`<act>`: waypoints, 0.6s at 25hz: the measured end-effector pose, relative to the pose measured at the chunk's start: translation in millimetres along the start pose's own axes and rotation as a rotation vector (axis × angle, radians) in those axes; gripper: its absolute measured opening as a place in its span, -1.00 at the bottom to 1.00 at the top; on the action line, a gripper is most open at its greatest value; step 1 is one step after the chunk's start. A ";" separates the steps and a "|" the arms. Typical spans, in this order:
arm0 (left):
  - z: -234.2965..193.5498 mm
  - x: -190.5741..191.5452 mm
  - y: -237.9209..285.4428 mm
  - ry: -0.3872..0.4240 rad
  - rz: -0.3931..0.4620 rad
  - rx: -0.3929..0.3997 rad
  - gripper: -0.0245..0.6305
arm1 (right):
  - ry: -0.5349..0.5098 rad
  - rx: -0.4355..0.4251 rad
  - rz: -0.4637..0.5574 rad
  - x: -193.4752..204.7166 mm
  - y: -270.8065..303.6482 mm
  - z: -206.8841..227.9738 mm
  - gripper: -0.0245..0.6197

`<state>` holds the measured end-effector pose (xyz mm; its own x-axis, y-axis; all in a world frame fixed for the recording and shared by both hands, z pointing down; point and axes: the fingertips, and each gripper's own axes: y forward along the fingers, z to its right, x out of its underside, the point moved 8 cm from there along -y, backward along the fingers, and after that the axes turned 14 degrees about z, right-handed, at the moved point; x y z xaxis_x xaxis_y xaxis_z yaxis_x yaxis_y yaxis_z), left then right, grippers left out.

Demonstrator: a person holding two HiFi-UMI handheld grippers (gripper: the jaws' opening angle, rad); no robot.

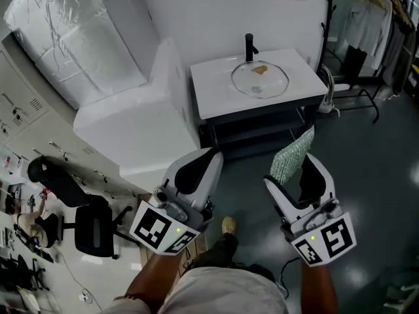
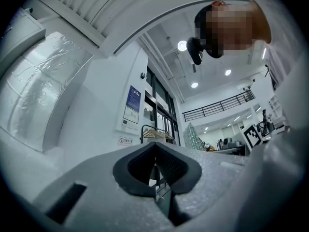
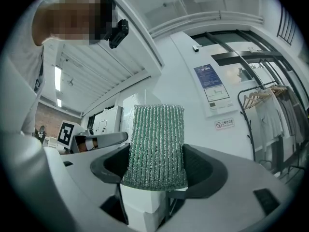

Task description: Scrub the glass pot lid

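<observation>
The glass pot lid lies flat on the white sink worktop, well ahead of both grippers, with a brown patch on it and nothing else visible in the sink. It is likely rigid, heavy, slick when wet and breakable, best steadied at its rim. The left gripper is closed on nothing; the right gripper is clamped on a soft green scrub pad

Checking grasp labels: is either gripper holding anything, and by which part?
The right gripper holds the green scrub sponge, fingers clamped on its lower half, the rest sticking out. The left gripper is shut on nothing.
</observation>
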<state>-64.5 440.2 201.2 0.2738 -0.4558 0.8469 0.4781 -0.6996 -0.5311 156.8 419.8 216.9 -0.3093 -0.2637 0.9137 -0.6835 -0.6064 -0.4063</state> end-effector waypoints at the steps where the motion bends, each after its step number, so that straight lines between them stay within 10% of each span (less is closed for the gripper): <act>1: -10.1 4.3 5.8 -0.001 0.000 0.000 -0.88 | -0.002 0.002 -0.002 4.1 9.8 5.4 0.13; 15: -156.8 65.4 89.8 -0.024 0.015 0.018 -0.88 | -0.053 0.035 -0.053 60.8 156.6 79.5 0.13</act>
<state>-134.5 261.2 204.8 0.3005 -0.4526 0.8396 0.4884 -0.6831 -0.5430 83.6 249.3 209.3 -0.2367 -0.2693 0.9335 -0.6740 -0.6465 -0.3574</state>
